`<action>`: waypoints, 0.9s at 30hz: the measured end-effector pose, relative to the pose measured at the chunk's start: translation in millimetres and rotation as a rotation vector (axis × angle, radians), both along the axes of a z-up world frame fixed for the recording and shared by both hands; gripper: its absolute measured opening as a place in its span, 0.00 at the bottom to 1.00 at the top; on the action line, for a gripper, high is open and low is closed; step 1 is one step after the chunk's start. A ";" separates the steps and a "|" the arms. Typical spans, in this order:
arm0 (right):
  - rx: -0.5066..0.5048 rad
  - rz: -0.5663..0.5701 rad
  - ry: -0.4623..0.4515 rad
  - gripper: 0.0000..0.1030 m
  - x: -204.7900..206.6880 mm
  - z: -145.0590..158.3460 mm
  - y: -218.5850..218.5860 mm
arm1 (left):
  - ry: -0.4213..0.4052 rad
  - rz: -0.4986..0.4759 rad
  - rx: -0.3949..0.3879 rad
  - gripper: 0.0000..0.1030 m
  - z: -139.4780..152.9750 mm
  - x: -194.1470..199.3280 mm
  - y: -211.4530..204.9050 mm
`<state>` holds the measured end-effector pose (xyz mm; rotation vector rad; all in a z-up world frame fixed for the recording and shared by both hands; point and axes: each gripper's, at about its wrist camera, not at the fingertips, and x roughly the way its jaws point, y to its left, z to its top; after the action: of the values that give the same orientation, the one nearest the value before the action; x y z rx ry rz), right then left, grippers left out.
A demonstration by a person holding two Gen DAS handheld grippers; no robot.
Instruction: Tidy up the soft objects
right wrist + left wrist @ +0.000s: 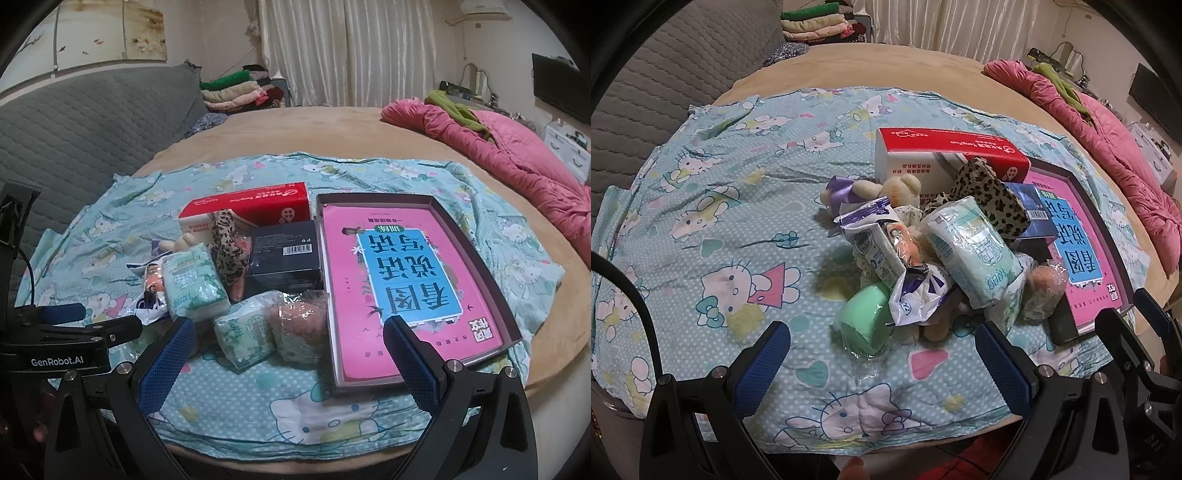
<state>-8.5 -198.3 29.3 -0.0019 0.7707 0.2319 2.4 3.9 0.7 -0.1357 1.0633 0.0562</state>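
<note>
A heap of soft things lies on a Hello Kitty cloth (pixel 713 221): a green sponge in plastic (pixel 866 319), tissue packs (pixel 971 251) (pixel 192 284), a small plush bear (pixel 901 190), a leopard-print pouch (pixel 990 194) (pixel 227 247) and wrapped bundles (pixel 301 325). My left gripper (pixel 882 362) is open and empty, just short of the green sponge. My right gripper (pixel 290 358) is open and empty, in front of a small tissue pack (pixel 245 334) and a pink book (pixel 399 284) in a shallow box.
A red and white tissue box (pixel 945 151) (pixel 255 205) and a black box (pixel 284 254) stand behind the heap. A pink quilt (pixel 498 147) lies at the right of the bed. A grey headboard (pixel 665 81) and folded clothes (pixel 236 92) are at the back left.
</note>
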 end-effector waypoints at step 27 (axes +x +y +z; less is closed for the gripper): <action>-0.027 0.069 -0.002 0.98 10.1 -7.5 22.1 | 0.037 0.079 -0.139 0.98 -10.2 24.4 40.1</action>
<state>1.6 -176.2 21.7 -0.0549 0.7721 0.2871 26.8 44.0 -9.5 -0.3038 1.0981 0.0561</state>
